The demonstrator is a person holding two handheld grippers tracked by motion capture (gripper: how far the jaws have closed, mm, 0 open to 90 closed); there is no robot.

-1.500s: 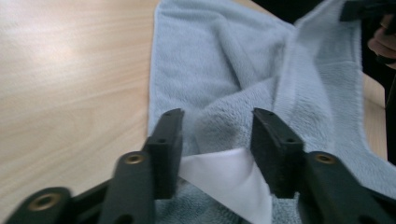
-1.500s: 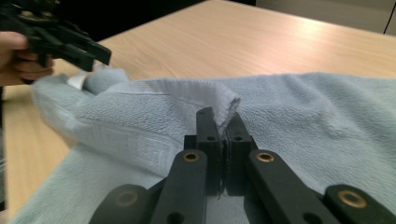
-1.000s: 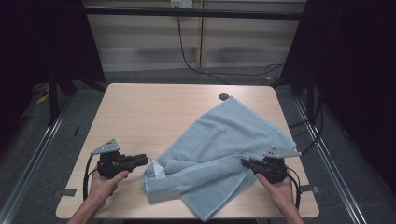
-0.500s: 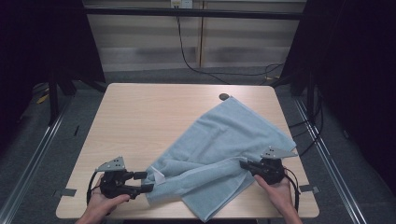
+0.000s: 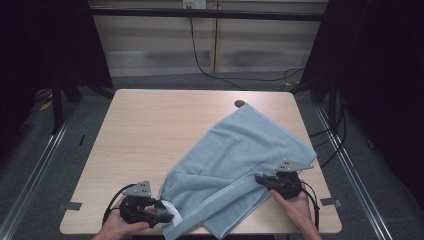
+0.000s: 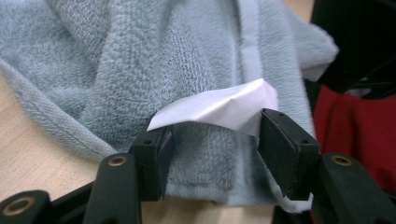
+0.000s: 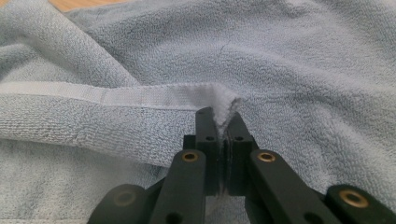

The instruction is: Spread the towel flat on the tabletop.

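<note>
A light blue towel (image 5: 240, 155) lies crumpled across the right half of the wooden table (image 5: 150, 130), partly folded over itself. At the table's near left, my left gripper (image 5: 162, 214) stands open, its jaws on either side of the towel's corner (image 6: 201, 163). That corner carries a white label (image 6: 219, 105). My right gripper (image 5: 260, 179) is shut on a hemmed corner of the towel (image 7: 218, 107), which is pinched up between its jaws near the right edge. A hand holds each gripper from the near side.
A small dark round spot (image 5: 239, 104) sits at the table's far edge beside the towel's far corner. Bare wood covers the left and far part of the table. Metal rails (image 5: 45, 150) and cables (image 5: 330, 150) run along the floor on both sides.
My left gripper has moved toward the near edge and right, up to the towel's labelled corner, which now sits between its jaws. The right gripper has stayed put, shut on the towel.
</note>
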